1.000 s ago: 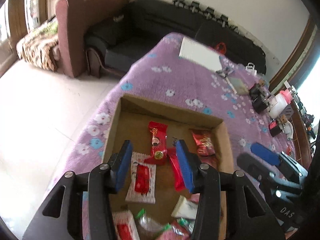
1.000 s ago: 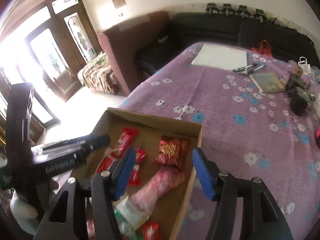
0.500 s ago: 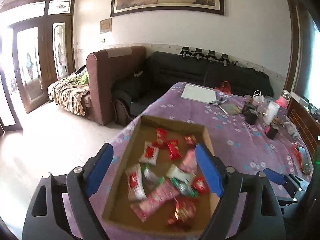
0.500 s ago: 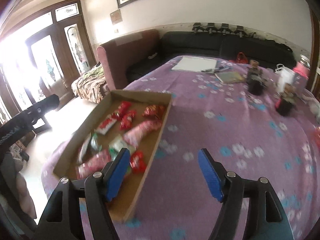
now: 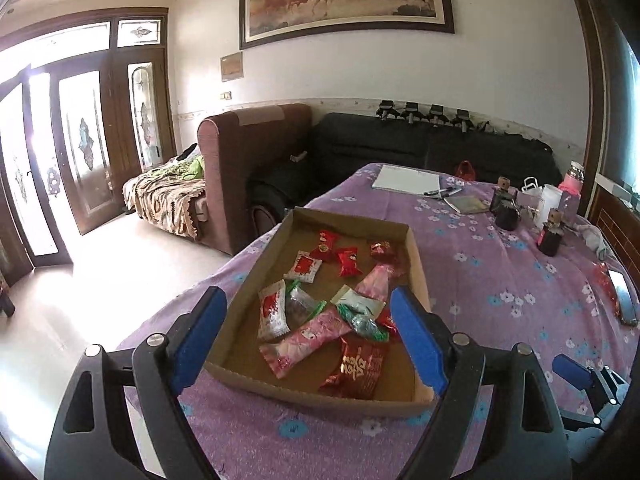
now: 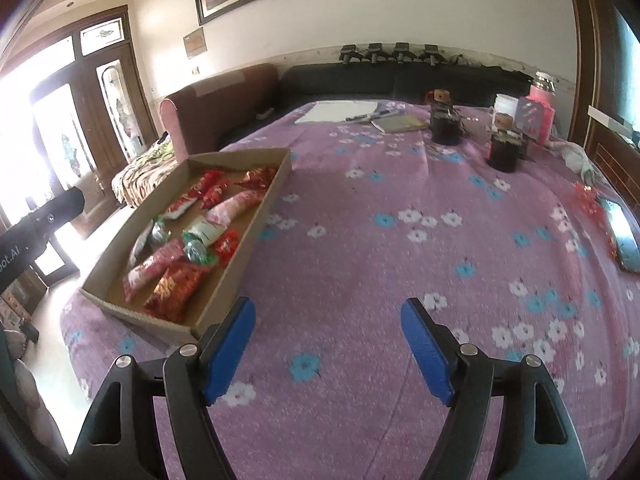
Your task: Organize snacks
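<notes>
The left gripper (image 5: 310, 334) has two black plastic arms with triangular cut-outs, silver round screw heads at the joints, and flat blue fingers (image 5: 418, 340). The right gripper (image 6: 328, 346) is built the same: black frame, silver screws, blue fingers (image 6: 230, 348). White lettering marks the black body at the right view's left edge.

A cardboard tray (image 5: 416, 256) sits on the worktop (image 6: 360, 240) near its left edge, with snack packets (image 5: 320, 332) inside. Behind it lie a paper pad (image 5: 404, 178) and notebook (image 5: 468, 203); jars (image 6: 504, 152) stand at the far right.
</notes>
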`<state>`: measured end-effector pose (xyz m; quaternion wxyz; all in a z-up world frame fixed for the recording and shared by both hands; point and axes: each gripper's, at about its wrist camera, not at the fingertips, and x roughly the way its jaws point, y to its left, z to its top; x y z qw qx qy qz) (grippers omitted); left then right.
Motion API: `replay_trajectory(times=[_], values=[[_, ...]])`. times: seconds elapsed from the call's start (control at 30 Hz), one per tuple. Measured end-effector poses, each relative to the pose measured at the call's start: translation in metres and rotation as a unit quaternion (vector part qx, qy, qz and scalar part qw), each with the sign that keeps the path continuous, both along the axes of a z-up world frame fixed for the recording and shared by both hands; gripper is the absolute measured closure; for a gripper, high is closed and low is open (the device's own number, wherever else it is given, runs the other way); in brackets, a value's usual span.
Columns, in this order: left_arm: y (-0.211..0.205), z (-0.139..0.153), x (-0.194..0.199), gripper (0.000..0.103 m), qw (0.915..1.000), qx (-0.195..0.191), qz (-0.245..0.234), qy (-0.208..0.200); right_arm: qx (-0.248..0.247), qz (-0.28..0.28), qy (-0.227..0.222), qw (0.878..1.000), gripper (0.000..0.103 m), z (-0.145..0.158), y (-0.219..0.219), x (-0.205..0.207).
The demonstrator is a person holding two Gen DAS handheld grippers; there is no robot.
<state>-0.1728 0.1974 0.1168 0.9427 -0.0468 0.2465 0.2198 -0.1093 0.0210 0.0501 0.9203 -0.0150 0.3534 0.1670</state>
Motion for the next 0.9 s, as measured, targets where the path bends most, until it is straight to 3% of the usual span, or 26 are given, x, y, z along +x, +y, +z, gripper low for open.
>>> replay_trajectory(times=[0.9], values=[[0.005,-0.041,0.022,0.018,0.9957,-0.039,-0.023,0.081,-0.030,-0.001,0.014,0.999,0.023,-0.018,0.014,0.007]])
